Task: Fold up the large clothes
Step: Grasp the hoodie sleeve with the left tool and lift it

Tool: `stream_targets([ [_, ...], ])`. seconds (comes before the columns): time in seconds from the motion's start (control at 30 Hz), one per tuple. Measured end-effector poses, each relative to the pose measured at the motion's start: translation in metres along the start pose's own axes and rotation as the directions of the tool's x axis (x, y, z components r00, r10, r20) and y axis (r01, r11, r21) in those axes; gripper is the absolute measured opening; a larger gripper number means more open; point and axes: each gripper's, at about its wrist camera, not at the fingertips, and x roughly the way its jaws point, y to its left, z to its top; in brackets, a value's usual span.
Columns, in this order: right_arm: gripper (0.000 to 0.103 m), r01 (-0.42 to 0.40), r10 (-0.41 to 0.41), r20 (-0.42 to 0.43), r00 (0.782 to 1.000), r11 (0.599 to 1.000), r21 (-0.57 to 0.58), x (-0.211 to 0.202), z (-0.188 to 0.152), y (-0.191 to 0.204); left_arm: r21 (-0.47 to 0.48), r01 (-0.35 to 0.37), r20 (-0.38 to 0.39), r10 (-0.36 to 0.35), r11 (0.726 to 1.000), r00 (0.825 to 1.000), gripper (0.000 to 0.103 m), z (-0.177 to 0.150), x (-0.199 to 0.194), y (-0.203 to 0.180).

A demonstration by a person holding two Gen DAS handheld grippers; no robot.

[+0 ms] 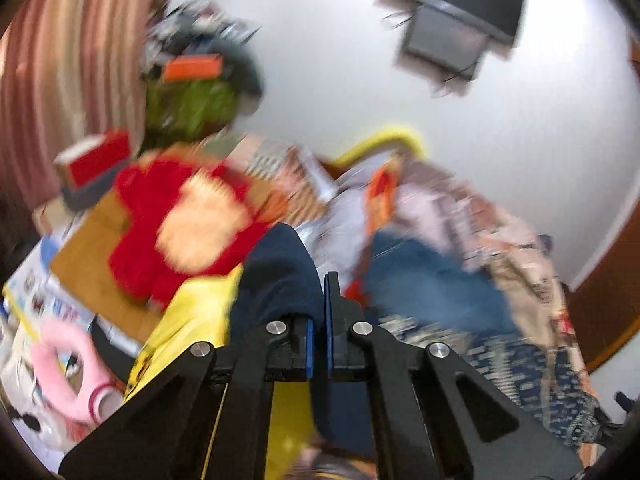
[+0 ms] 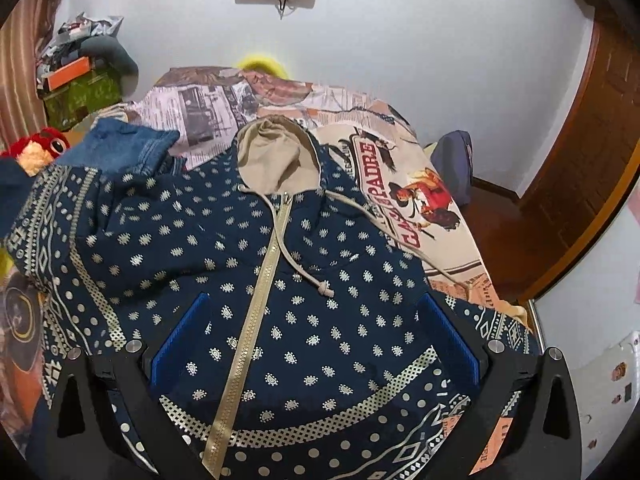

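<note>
Left gripper (image 1: 318,300): blue pads nearly together, clamped on a dark navy fabric fold (image 1: 280,272), centre of the left wrist view; that view is motion-blurred.
Right gripper (image 2: 316,340): jaws spread wide, holding nothing, hovering over the garment's chest, lower centre of the right wrist view.
Bed: printed cream western-themed bedspread (image 2: 400,184) under the garment, centre to right of frame.
Garment: navy zip-up hoodie with pale paisley dots (image 2: 340,320), lying front-up, fills the lower two thirds of frame; left sleeve area bunched at left edge.
Hood: beige-lined hood (image 2: 272,152), upper centre, flat and open.
Zip: beige zipper (image 2: 256,304), running down the middle, closed as far as visible.
Jeans: blue denim piece (image 2: 124,144), upper left, touching the hoodie's shoulder.
Drawcord: beige cord with knotted end (image 2: 324,290), loose across the chest.
Step, judged: likely bringing the sleeve or side in; cannot confirm which part the left grips.
Do it well: carry the edge flat to the zipper line, press with the free gripper, tuck cord.
</note>
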Motion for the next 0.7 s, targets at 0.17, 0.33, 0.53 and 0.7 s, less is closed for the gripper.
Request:
stream_targets([
  [0.17, 0.103, -0.029, 0.029, 0.033, 0.999, 1.0, 0.001, -0.014, 0.004, -0.011, 0.118, 0.137, 0.066, -0.145, 0.984, 0.987, 0.003, 0.024, -0.036, -0.084],
  [0.33, 0.103, -0.084, 0.083, 0.046, 0.995, 0.996, 0.021, -0.022, 0.005, -0.029, 0.221, 0.223, 0.053, -0.24, 0.949, 0.969, 0.003, 0.024, -0.043, -0.167],
  [0.53, 0.103, -0.11, 0.109, 0.045, 0.993, 0.993, 0.028, -0.024, -0.005, -0.048, 0.31, 0.318, -0.087, -0.306, 0.896, 0.948, 0.003, -0.021, -0.018, -0.252],
  [0.7, 0.103, -0.111, 0.111, 0.008, 0.994, 0.994, 0.017, -0.018, -0.024, -0.058, 0.413, 0.366, -0.278, -0.267, 0.834, 0.923, 0.003, -0.099, 0.011, -0.311],
])
